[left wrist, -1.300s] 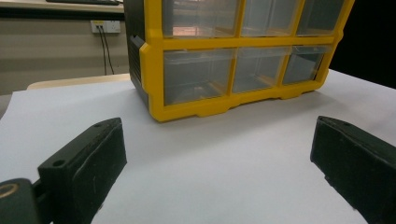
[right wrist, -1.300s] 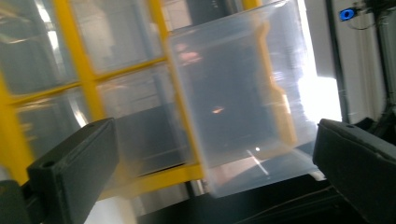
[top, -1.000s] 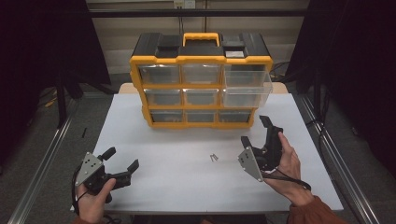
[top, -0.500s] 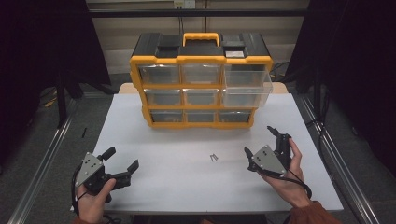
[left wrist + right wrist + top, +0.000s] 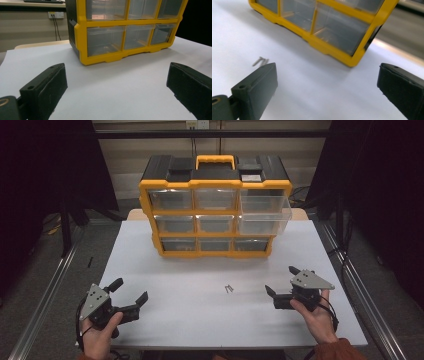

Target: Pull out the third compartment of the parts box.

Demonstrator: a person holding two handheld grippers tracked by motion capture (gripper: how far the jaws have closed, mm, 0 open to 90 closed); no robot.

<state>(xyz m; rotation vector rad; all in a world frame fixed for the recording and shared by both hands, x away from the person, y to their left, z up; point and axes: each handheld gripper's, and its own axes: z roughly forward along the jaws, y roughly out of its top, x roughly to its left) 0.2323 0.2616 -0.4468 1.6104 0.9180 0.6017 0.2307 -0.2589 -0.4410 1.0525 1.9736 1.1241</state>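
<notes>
A: What stands at the far middle of the white table (image 5: 200, 320)?

B: A yellow-framed plastic organiser cabinet with a black top and a yellow carry handle (image 5: 216, 205). It holds three rows of three clear drawers. The clear drawer at the right of the middle row (image 5: 264, 222) is pulled out toward the near side, past the yellow frame; the others sit flush.

A: Anything in the drawers?

B: They look see-through and hollow from the left gripper view, where the cabinet's lower rows (image 5: 125, 37) show close up, but I cannot tell their contents for sure.

A: Any brand or writing?

B: A pale label sits on the black top at the right, too small to read. Nothing else legible.

A: And on the table itself?

B: A couple of tiny grey metal screws (image 5: 228, 288) lie on the bare surface near the middle, well apart from the cabinet and left of the right hand's tool. In the right gripper view they show blurred (image 5: 260, 60), just beyond the left jaw.

A: The tools?

B: The black left gripper (image 5: 131, 290) is held at the near left corner, its jaws spread wide with nothing between them. The black right gripper with a grey three-cornered plate (image 5: 283, 280) is held at the near right, jaws likewise wide apart and holding nothing.
</notes>
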